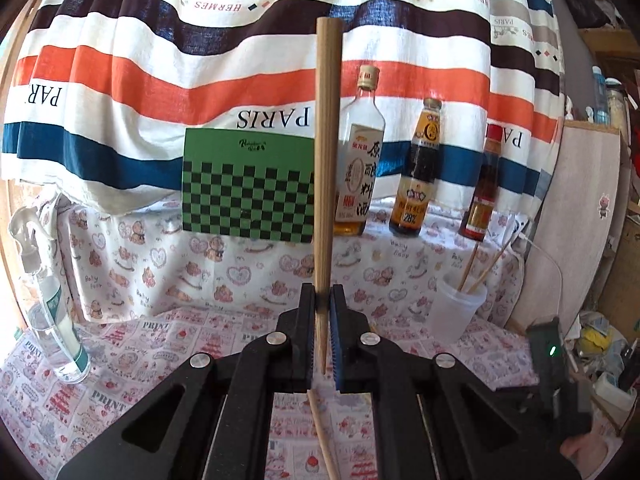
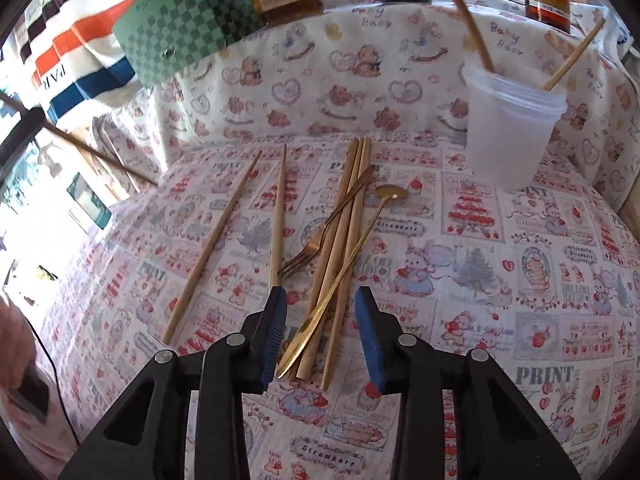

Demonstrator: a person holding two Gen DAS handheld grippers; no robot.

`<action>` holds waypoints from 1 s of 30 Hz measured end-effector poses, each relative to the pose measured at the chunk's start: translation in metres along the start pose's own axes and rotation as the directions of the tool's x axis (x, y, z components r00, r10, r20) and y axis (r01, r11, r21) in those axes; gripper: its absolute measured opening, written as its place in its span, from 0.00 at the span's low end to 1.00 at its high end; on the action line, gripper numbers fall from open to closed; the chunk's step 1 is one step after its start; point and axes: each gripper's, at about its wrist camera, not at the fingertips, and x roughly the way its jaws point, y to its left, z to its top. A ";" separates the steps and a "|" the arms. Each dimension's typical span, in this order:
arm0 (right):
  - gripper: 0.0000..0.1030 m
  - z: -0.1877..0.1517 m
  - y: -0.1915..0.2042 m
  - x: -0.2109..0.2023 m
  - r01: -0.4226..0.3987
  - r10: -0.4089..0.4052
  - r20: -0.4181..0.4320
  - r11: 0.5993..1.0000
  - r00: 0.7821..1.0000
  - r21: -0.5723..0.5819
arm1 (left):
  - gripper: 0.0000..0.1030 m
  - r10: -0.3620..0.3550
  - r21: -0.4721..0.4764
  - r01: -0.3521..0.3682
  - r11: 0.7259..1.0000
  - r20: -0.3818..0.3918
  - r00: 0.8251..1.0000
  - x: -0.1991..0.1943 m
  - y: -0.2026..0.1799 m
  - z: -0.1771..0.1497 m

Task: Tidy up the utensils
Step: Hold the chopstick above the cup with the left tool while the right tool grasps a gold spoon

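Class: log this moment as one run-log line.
left tool: shut on chopstick | right tool: open above utensil pile | cup: two chopsticks inside

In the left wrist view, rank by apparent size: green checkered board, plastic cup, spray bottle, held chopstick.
1. Green checkered board, clearly largest.
2. Held chopstick, longest but thin; nearness to the camera inflates it.
3. Spray bottle and plastic cup: similar, edge distortion makes ranking unsure.

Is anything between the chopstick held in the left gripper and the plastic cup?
Nothing visible. The left gripper holds the chopstick upright above the cloth, and the cup stands to its right with only printed cloth between. Two chopsticks already lean in the cup, leaving room.
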 end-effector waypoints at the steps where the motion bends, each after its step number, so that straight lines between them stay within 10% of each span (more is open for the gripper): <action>1: 0.38 -0.002 0.002 0.005 0.032 -0.032 -0.016 0.999 0.999 -0.003 | 0.06 -0.004 -0.013 0.004 1.000 0.015 1.000 0.001 0.000 0.004; 7: 0.38 -0.009 0.016 0.016 0.087 -0.089 -0.040 0.995 0.995 -0.056 | 0.06 0.020 -0.061 -0.016 0.998 0.060 0.998 0.004 0.016 -0.005; 11: 0.20 -0.009 0.021 0.016 0.128 -0.130 -0.018 0.987 0.991 -0.097 | 0.06 0.015 -0.066 -0.014 0.998 0.013 1.000 0.015 0.031 -0.017; 14: 0.05 -0.001 0.009 0.006 0.149 -0.148 0.016 0.987 0.989 -0.057 | 0.06 0.006 -0.099 -0.007 0.995 -0.011 1.000 0.022 0.037 -0.020; 22: 0.02 0.004 -0.023 -0.026 0.114 -0.122 0.147 0.992 0.982 0.062 | 0.06 0.041 -0.078 -0.039 0.996 0.013 0.999 0.018 0.033 -0.024; 30: 0.02 0.003 -0.021 -0.064 0.066 -0.087 0.384 0.996 0.919 0.067 | 0.06 0.052 -0.107 -0.046 0.993 0.050 0.997 0.009 0.041 -0.019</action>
